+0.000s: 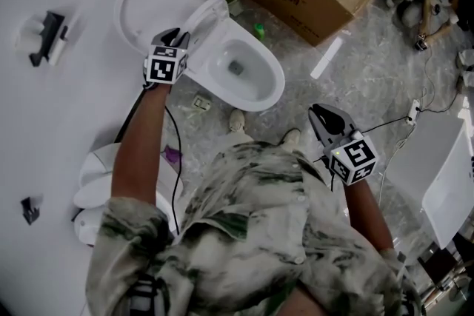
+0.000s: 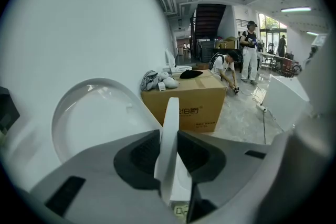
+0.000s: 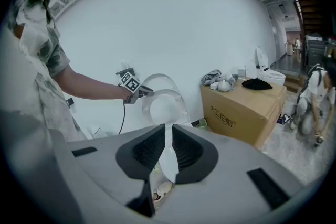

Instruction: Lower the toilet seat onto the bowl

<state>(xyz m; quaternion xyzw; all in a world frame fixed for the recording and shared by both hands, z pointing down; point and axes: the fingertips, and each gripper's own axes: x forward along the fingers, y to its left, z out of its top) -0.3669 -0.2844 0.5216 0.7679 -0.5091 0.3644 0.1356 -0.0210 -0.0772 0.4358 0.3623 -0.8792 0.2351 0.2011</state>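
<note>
Gripping the toilet seat point(image 1: 211, 15) by its rim, the left gripper point(image 1: 178, 37) has its jaws clamped on it. The seat stands tilted between the upright lid point(image 1: 152, 4) at the far left and the bowl point(image 1: 259, 96). Lowering looks under way; next comes a slow, controlled swing down. The right gripper point(image 1: 320, 115) hangs near the person, its jaws slightly apart and empty. The hinge is hidden.

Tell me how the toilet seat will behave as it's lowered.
Likely stiff: the toilet seat shows a straight edge between the jaws of the left gripper. Its smooth surface may slip. Half-raised over the bowl, it would probably drop hard if released.
</note>
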